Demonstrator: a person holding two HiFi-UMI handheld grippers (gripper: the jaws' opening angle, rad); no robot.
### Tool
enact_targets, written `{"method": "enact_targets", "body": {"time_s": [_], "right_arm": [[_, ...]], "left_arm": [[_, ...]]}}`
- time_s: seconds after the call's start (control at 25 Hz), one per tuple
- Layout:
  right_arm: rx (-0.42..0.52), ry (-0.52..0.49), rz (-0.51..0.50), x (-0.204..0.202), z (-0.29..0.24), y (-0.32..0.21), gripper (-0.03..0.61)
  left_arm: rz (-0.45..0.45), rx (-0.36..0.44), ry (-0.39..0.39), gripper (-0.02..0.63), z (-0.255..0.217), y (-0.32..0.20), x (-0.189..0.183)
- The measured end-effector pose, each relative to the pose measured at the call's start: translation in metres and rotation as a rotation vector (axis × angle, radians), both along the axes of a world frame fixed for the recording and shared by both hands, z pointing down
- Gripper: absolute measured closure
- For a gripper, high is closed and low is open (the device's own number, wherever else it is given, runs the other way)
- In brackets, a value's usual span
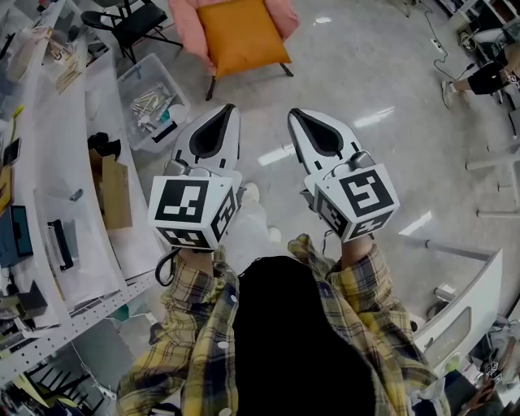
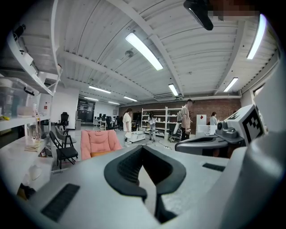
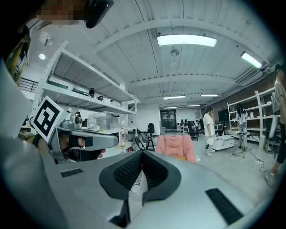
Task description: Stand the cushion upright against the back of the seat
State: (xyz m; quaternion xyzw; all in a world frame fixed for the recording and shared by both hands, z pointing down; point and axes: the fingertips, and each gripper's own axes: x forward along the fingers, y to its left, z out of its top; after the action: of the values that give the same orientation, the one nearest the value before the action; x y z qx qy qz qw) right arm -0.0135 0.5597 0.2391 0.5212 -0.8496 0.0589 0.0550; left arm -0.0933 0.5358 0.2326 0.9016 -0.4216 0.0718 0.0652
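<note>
Holding left gripper (image 1: 221, 122) and right gripper (image 1: 307, 126) side by side over the glossy floor (image 1: 366, 97), both clenched tight on nothing (jaws fully together). Facing the pink armchair (image 1: 284, 15), well apart from both. Flat on its seat, reaching the front edge: the orange cushion (image 1: 242, 36), not yet upright against the backrest.

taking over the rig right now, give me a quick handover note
Left gripper: shut, empty.
Right gripper: shut, empty. The two are held side by side, well short of the chair.
Cushion: lying flat on the seat, not gripped.
Done: nothing yet.
Left: go up to the chair, grip the cushion, stand it upright against the back.
</note>
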Motion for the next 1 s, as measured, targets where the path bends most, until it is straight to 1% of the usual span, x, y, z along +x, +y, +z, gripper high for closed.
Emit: {"method": "enact_targets", "body": {"time_s": [0.4,0.6,0.8,1.0], "right_arm": [[0.012,0.036,0.000,-0.010,-0.005,-0.086,0.561],[0.012,0.039,0.024,-0.012,-0.003,-0.130,0.561],[0.000,0.033,0.036,-0.017,0.004,-0.162,0.561],[-0.025,0.023,0.054,-0.017,0.014,-0.187,0.561]], "left_arm": [[0.026,-0.001,0.009,0.611,-0.002,-0.090,0.000],[0.051,0.001,0.006,0.611,-0.001,-0.134,-0.002],[0.067,-0.009,-0.008,0.611,0.004,-0.166,-0.008],[0.068,-0.040,-0.019,0.611,0.017,-0.191,-0.015]]}}
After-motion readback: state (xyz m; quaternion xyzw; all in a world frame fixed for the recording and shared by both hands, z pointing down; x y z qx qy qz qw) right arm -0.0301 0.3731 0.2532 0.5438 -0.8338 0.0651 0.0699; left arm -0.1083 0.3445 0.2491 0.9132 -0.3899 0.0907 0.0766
